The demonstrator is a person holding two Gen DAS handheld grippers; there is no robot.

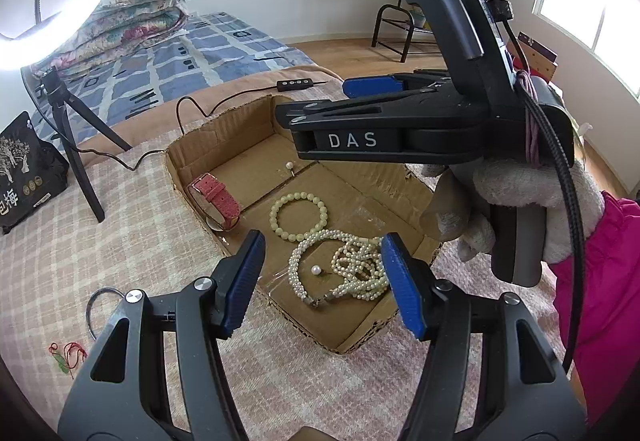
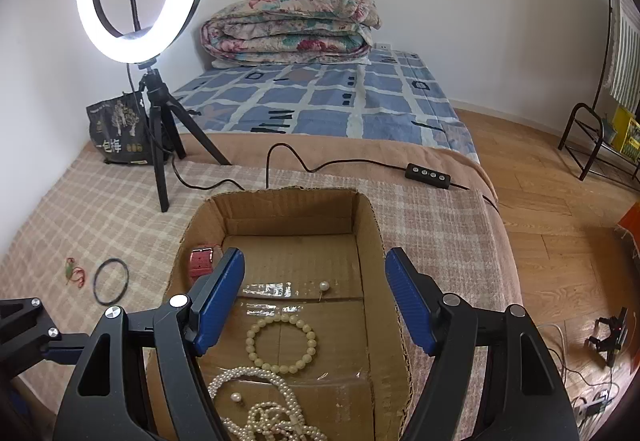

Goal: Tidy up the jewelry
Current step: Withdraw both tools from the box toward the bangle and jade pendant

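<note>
A shallow cardboard box (image 1: 192, 153) (image 2: 368, 225) lies on the checked blanket. In it are a pink watch strap (image 1: 218, 201) (image 2: 200, 261), a cream bead bracelet (image 1: 298, 215) (image 2: 280, 343), a pile of white pearl strands (image 1: 344, 267) (image 2: 272, 417), a loose pearl (image 1: 317, 270) (image 2: 236, 397) and a pearl stud (image 1: 289, 165) (image 2: 324, 285). My left gripper (image 1: 322, 285) is open and empty over the box's near end. My right gripper (image 2: 314, 301) is open and empty above the box; it also shows in the left wrist view (image 1: 320, 97).
On the blanket left of the box lie a dark ring (image 2: 111, 281) (image 1: 100, 305) and a red-green cord (image 2: 74, 272) (image 1: 66, 355). A ring light on a tripod (image 2: 160, 137), its cable and remote (image 2: 427, 173), and a black bag (image 2: 116, 129) stand behind.
</note>
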